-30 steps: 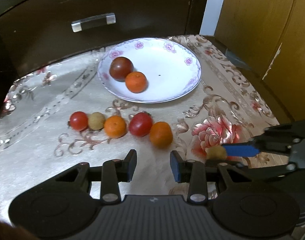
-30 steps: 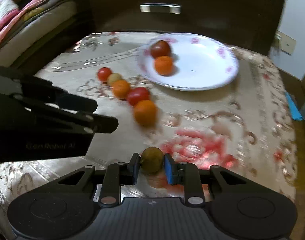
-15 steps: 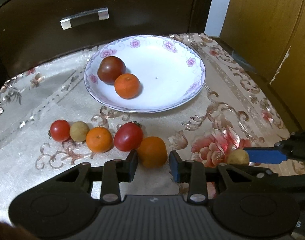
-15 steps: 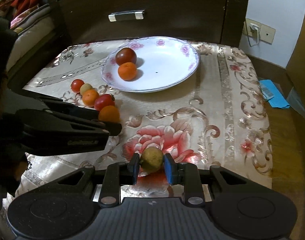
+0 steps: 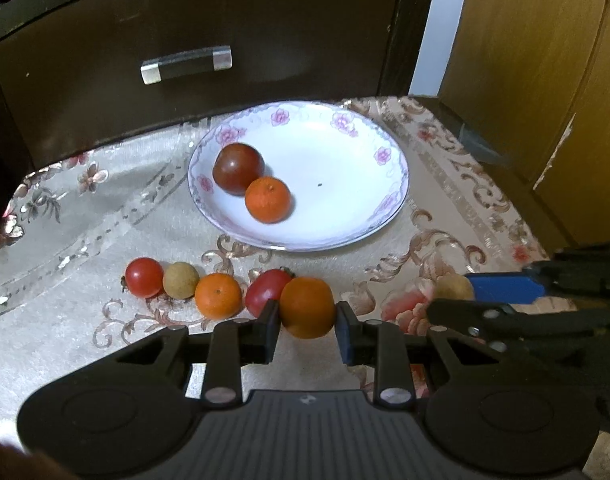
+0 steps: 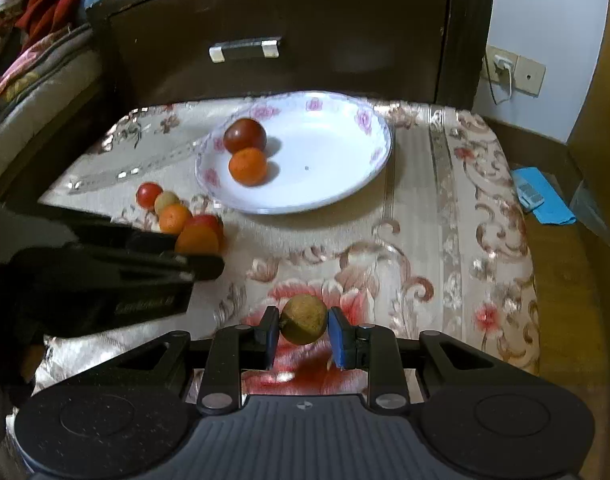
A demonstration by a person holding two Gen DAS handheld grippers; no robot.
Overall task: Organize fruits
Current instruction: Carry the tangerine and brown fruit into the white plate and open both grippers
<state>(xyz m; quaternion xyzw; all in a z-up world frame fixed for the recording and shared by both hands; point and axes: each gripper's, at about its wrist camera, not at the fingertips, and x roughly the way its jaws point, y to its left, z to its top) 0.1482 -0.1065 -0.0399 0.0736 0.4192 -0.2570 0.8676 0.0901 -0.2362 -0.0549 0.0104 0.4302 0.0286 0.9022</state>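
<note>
A white flowered plate [image 5: 345, 216] [image 6: 337, 184] holds a dark tomato [image 5: 237, 168] and a small orange [image 5: 267, 199]. On the cloth in front lie a row: red tomato [image 5: 144, 277], tan longan [image 5: 181, 280], orange [image 5: 218, 295], red tomato [image 5: 265, 293]. My left gripper [image 5: 308, 322] has its fingers around the row's end orange [image 5: 308, 307], both pads touching it. My right gripper [image 6: 303, 332] is shut on a brownish longan [image 6: 303, 319], held above the red flower pattern; it shows in the left wrist view [image 5: 453, 287].
A dark drawer front with a clear handle [image 5: 186, 64] stands behind the plate. A wooden cabinet [image 5: 537, 60] is at the right. A bed with blankets [image 6: 33, 80] is at the left. A blue object [image 6: 543, 196] lies on the floor.
My left gripper moved forward and its fingers closed around the end orange. My right gripper kept the longan and lifted a little.
</note>
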